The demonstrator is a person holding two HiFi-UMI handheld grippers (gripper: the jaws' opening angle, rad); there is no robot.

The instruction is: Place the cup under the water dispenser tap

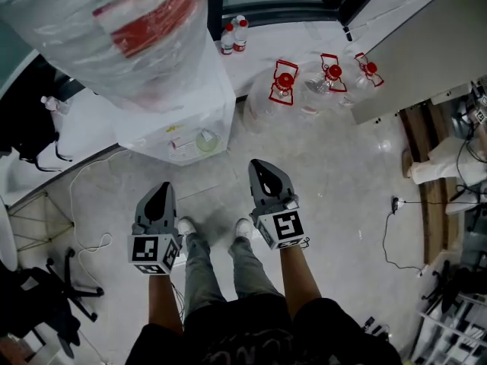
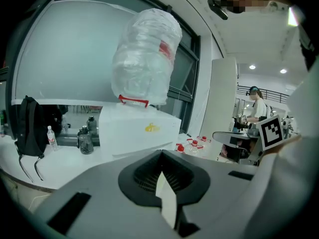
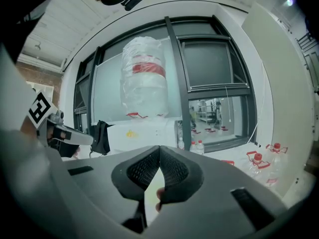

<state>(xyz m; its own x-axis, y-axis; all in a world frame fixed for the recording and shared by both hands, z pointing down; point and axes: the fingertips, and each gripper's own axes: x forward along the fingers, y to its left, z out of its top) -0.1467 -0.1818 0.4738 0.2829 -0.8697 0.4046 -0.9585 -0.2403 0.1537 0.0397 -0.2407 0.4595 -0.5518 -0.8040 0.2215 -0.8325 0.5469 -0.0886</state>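
We hold left gripper (image 1: 160,192) and right gripper (image 1: 260,170) jaws together, empty; likely cup (image 1: 207,140) sits ahead between them, on dispenser (image 1: 217,97).

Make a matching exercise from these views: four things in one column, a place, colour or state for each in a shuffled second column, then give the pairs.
Things:
1. large bottle
2. jugs
3. bag
4. right tool

Descriptions:
A. black, to the left of the dispenser
B. jaws together
C. wrapped in clear plastic, on top of the dispenser
D. red handles, three in a row

Pairs: 1-C, 2-D, 3-A, 4-B
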